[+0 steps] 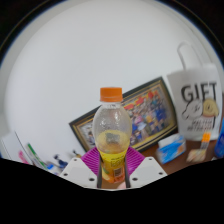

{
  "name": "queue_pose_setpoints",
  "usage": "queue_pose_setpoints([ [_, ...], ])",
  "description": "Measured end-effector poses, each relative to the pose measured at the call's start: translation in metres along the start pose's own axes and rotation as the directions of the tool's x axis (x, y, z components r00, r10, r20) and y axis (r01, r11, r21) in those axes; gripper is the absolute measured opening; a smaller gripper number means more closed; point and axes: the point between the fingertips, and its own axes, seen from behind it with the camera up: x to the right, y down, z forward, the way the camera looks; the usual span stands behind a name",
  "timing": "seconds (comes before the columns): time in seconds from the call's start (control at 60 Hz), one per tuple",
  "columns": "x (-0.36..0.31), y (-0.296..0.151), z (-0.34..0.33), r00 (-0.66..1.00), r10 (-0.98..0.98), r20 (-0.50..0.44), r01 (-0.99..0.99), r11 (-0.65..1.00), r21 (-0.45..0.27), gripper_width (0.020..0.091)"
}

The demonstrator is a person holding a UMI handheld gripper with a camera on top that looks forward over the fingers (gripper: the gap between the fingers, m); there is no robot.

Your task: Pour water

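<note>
A clear plastic bottle [111, 130] with an orange cap and a yellow label stands upright between my two fingers. It holds a little yellowish liquid low down. My gripper [112, 168] is shut on the bottle's lower body, and the magenta pads [91, 160] press against both sides of the label. The bottle appears lifted, with its base hidden between the fingers.
Behind the bottle leans a framed colourful picture [150, 108] against a white wall. A white bag [198, 100] printed GIFT stands to the right, with small boxes and a little orange-capped bottle [206, 143] below it. Pens and clutter [30, 155] lie at the left.
</note>
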Motion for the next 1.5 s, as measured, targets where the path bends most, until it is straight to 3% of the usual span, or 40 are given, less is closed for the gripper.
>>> queue_pose_setpoints([
  [0.117, 0.077, -0.01, -0.009, 0.955, -0.256, -0.15, 0.26, 0.965, 0.007, 0.0313],
  [0.233, 0.15, 0.014, -0.014, 0.889, -0.389, -0.244, 0.384, 0.921, -0.067, 0.0313],
  [0.333, 0.198, 0.043, -0.018, 0.873, -0.398, -0.282, 0.374, 0.917, -0.137, 0.0312],
  [0.567, 0.255, 0.106, -0.031, 0.859, -0.389, -0.332, 0.335, 0.919, -0.209, 0.0328],
  [0.583, 0.253, 0.101, -0.03, 0.862, -0.384, -0.332, 0.345, 0.923, -0.172, 0.0315],
  [0.7, 0.256, 0.104, -0.034, 0.863, -0.37, -0.344, 0.337, 0.929, -0.154, 0.0324],
  [0.85, 0.26, 0.107, -0.035, 0.857, -0.357, -0.372, 0.303, 0.932, -0.199, 0.0559],
  [0.933, 0.257, 0.113, -0.04, 0.856, -0.355, -0.376, 0.274, 0.928, -0.252, 0.0877],
  [0.983, 0.252, 0.113, -0.046, 0.849, -0.363, -0.384, 0.272, 0.923, -0.272, 0.0827],
  [1.05, 0.244, 0.112, -0.059, 0.831, -0.383, -0.404, 0.272, 0.913, -0.305, 0.087],
  [1.283, 0.186, 0.108, -0.143, 0.805, -0.391, -0.446, 0.209, 0.891, -0.404, 0.0857],
  [1.5, 0.093, 0.095, -0.242, 0.785, -0.424, -0.452, 0.225, 0.875, -0.429, 0.0858],
])
